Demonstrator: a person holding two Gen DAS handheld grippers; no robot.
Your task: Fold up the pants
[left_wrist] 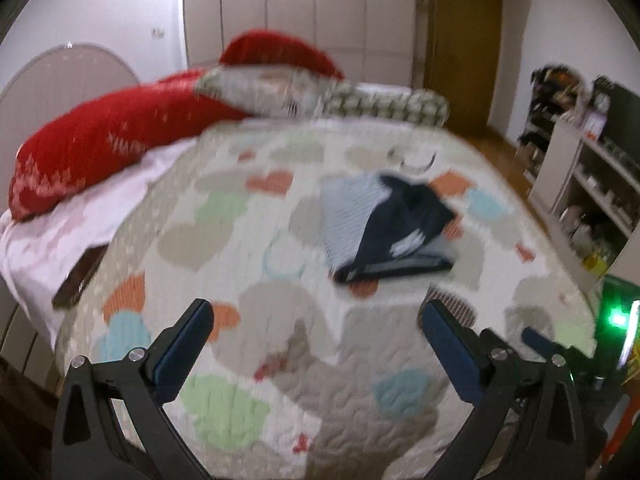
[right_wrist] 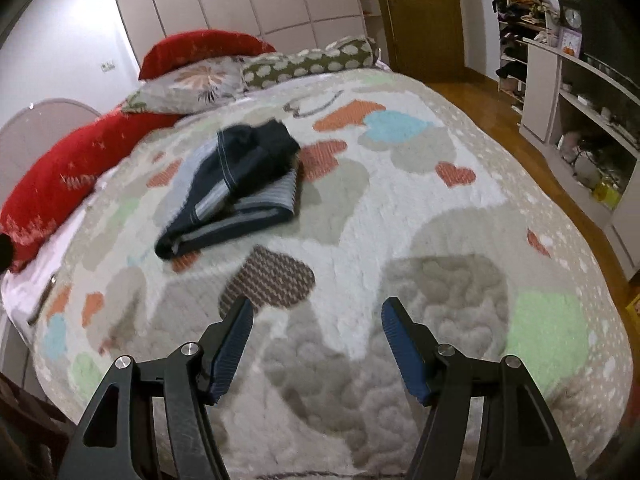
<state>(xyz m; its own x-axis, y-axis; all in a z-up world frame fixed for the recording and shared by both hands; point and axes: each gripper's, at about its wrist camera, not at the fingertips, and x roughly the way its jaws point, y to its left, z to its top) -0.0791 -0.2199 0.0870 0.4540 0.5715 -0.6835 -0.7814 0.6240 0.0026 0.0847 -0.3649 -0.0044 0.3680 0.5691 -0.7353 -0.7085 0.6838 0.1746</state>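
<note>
The pants [left_wrist: 384, 228] are dark navy with light striped panels and lie folded in a compact bundle on the heart-patterned quilt [left_wrist: 240, 240]. They also show in the right wrist view [right_wrist: 236, 188], left of centre. My left gripper [left_wrist: 316, 320] is open and empty, held above the quilt short of the bundle. My right gripper [right_wrist: 316, 316] is open and empty, above the quilt to the near right of the bundle. Neither gripper touches the pants.
Red pillows [left_wrist: 100, 148] and patterned cushions [right_wrist: 304, 62] lie at the head of the bed. A dark flat object [left_wrist: 78, 276] rests on the white sheet at the left edge. White shelves [right_wrist: 580, 120] stand along the right wall past the wooden floor [right_wrist: 472, 100].
</note>
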